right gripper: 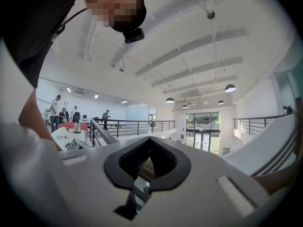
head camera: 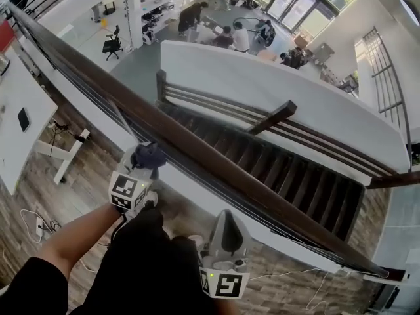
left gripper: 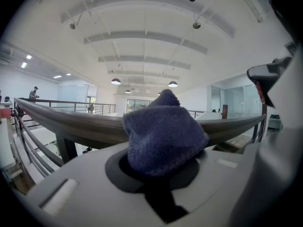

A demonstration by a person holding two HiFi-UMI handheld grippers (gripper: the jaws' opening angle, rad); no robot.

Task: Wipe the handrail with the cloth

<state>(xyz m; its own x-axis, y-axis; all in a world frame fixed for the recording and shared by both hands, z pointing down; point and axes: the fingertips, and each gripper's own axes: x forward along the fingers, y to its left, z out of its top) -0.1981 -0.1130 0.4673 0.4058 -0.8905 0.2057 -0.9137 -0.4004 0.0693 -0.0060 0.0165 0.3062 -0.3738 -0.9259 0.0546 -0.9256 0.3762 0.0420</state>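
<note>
At the mezzanine handrail, the wiping looks barely begun

Near side of the dark wooden handrail (head camera: pixel 216 169): the left gripper (head camera: pixel 146 164) has its jaws pinched on a bunched blue cloth (head camera: pixel 149 152), which sits right at the rail's near edge. Whether the two actually touch is not clear. The wad pokes forward and up out of the jaws, rising just above the rail top in the left gripper view. The right gripper (head camera: pixel 226 215) hangs lower, short of the rail, its jaws pressed together on nothing. The rail's long axis runs from the head view's upper left to its lower right, above the staircase. No wiped stretch shows, so nearly the whole length seems left to do.
</note>
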